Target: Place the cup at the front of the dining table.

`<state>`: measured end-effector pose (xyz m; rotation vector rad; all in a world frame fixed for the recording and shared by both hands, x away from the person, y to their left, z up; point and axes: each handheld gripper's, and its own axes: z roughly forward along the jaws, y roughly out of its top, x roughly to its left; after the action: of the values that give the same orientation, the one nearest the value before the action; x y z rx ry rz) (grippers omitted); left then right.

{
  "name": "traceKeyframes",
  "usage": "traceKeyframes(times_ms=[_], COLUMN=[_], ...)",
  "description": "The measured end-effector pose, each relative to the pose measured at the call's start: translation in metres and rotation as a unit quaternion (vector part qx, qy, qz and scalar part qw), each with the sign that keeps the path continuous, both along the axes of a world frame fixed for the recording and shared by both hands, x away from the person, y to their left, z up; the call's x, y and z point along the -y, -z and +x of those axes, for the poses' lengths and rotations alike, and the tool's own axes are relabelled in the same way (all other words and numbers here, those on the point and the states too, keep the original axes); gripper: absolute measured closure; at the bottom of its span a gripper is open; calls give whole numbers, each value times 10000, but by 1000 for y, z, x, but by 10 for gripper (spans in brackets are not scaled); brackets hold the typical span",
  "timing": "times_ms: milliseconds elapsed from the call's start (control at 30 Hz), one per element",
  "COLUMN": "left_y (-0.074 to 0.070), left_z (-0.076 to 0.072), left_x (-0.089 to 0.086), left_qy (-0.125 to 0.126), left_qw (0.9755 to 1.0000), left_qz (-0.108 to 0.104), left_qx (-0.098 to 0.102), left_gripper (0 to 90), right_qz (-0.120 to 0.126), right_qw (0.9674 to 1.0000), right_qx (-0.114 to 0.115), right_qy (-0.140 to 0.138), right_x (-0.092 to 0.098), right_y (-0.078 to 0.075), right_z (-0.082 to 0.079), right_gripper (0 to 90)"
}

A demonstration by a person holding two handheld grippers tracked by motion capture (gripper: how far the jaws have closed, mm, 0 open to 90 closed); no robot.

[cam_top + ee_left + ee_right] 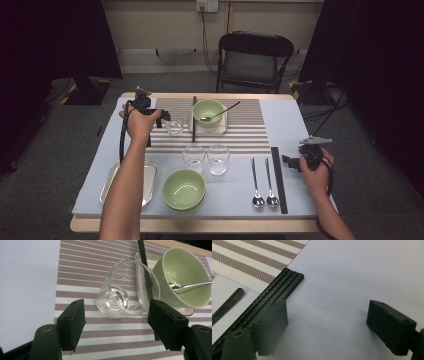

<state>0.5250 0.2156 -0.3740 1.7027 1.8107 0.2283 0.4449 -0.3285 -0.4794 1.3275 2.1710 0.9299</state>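
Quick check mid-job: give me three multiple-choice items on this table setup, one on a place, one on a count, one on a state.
1. Where does the glass by the left gripper stand?
A. on the striped mat
B. on the metal tray
C. inside a bowl

2. How many spoons lie side by side left of the black chopsticks?
A. one
B. two
C. four

3. How are the left gripper's fingers?
A. clamped on the glass
B. apart, glass untouched
C. shut on nothing

Key: 1 A, stripes run under the glass; 2 B, two spoons show from above; 3 B, gaps show between the fingers and the glass.
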Motion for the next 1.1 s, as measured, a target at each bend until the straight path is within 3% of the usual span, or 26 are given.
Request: traceKeyframes(times_ms=[1100], left_y=[-3], left_z=[-18], left_x=[-9], left_qy=[15], left_qw=[10000], left_qz=[-47], left_qx=[46], left_gripper=[296], right_qz=[6], right_qw=[10000], right_qx=[-6], right_qy=[1], right_x=[0], right_y=[0], right_z=[0], right_gripper=[161])
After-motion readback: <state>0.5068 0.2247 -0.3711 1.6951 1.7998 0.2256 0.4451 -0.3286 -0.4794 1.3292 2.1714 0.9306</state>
